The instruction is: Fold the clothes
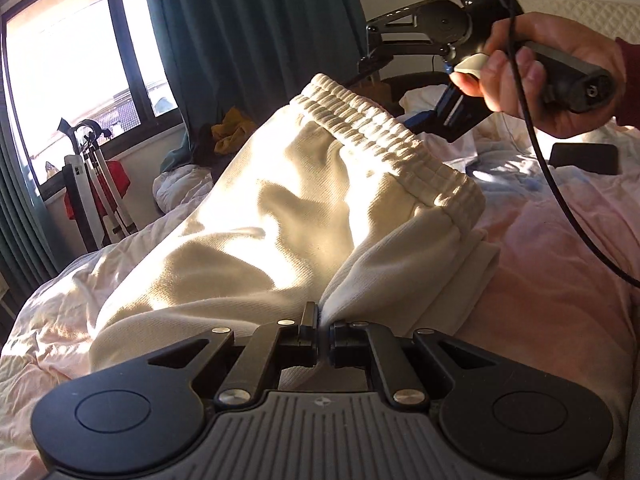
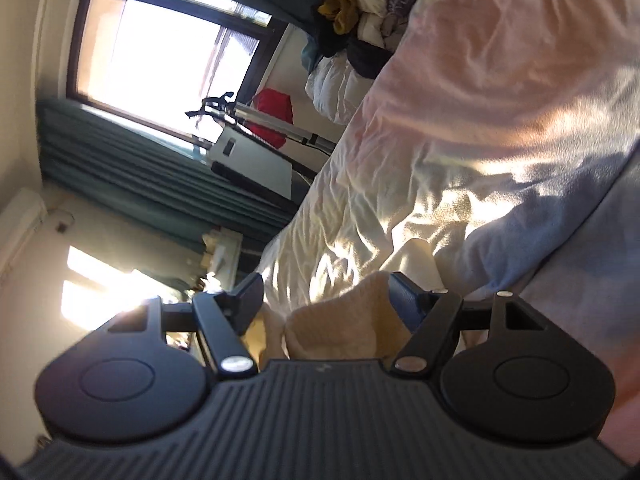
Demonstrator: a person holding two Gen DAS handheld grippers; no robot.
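Your left gripper [image 1: 321,330] is clamped on the cream sweatpants [image 1: 280,216], lifted over the bed [image 1: 560,280]. Right gripper [image 2: 326,300] gapes wide with cloth between the fingers, ungripped. Pinch the waistband [image 1: 384,132] before pulling flat.

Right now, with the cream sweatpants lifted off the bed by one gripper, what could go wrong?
1. The left gripper pinches only a thin fold of the cream ribbed-waistband sweatpants; it may slip free.
2. The right gripper has wide jaws with cloth merely between them, so that side may drop.
3. The black cable hanging from the right hand could snag the waistband.
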